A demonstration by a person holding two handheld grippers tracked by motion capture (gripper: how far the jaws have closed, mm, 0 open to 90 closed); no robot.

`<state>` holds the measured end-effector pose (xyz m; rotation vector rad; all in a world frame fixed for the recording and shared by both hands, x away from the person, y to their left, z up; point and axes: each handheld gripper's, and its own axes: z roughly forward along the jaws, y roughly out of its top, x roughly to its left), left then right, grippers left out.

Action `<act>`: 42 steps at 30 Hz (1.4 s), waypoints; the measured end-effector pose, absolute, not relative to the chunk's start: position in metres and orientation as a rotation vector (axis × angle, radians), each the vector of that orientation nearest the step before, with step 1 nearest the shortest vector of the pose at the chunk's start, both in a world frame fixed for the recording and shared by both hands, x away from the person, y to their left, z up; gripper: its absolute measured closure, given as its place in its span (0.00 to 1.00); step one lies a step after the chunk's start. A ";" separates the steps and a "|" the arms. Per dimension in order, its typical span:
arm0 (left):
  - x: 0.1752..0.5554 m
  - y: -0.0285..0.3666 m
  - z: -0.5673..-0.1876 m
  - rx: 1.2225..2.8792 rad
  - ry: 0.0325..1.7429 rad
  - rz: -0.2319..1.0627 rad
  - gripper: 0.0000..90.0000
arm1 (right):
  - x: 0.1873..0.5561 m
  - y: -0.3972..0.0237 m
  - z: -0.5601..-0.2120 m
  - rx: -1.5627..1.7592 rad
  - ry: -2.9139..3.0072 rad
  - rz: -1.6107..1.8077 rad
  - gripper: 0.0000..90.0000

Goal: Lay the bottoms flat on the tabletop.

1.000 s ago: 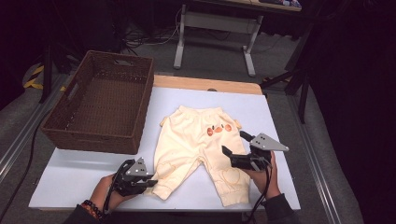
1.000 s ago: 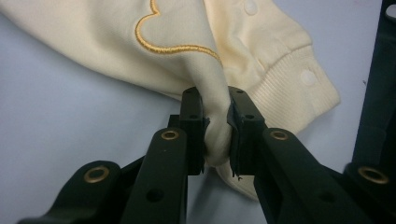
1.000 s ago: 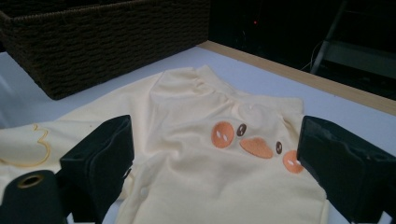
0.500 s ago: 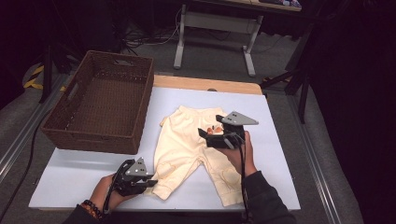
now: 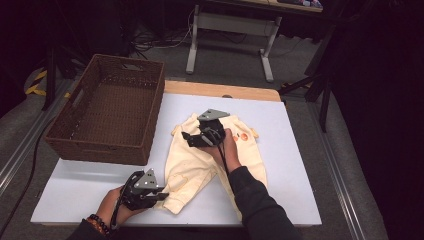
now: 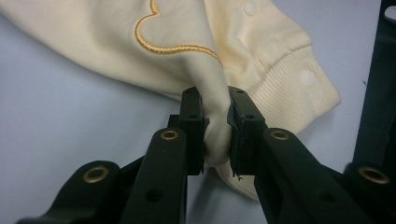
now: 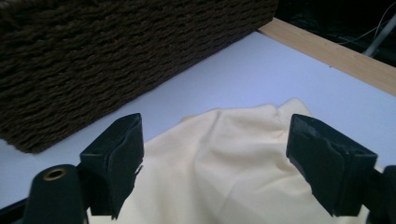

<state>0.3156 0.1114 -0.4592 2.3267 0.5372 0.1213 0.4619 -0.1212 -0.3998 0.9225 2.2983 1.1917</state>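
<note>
A cream baby garment (image 5: 192,162) with a gold embroidered heart lies spread on the white table (image 5: 80,187). My left gripper (image 5: 161,196) rests at the table's front, by one leg cuff. In the left gripper view my left gripper (image 6: 215,112) is shut on a pinched fold of the garment (image 6: 187,28) beside the ribbed cuff. My right gripper (image 5: 188,138) hovers over the garment's upper left edge and points toward the basket. In the right gripper view my right gripper (image 7: 217,137) is open; its jaws have just been closing a little. The garment (image 7: 233,186) lies between and below the pads, untouched.
A dark brown wicker basket (image 5: 100,145) stands on the table's left half, its wall (image 7: 116,56) close ahead of my right gripper. A wooden strip (image 5: 220,91) runs along the table's far edge. A desk frame and cables stand on the floor beyond.
My right gripper has swept from the garment's right leg up and to the left, to its upper edge near the basket. My left gripper has kept its hold and place.
</note>
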 end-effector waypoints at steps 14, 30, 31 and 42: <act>0.317 0.113 -0.460 2.315 0.534 0.108 0.87 | 0.505 -0.063 -0.435 1.016 2.437 0.983 0.39; 0.319 0.113 -0.462 2.302 0.533 0.093 0.87 | 0.517 -0.057 -0.449 1.083 2.427 0.887 0.73; 0.319 0.113 -0.462 2.295 0.541 0.084 0.87 | 0.518 -0.058 -0.449 1.087 2.428 0.888 0.76; 0.320 0.114 -0.461 2.301 0.543 0.086 0.87 | 0.520 -0.060 -0.448 1.116 2.408 0.894 0.93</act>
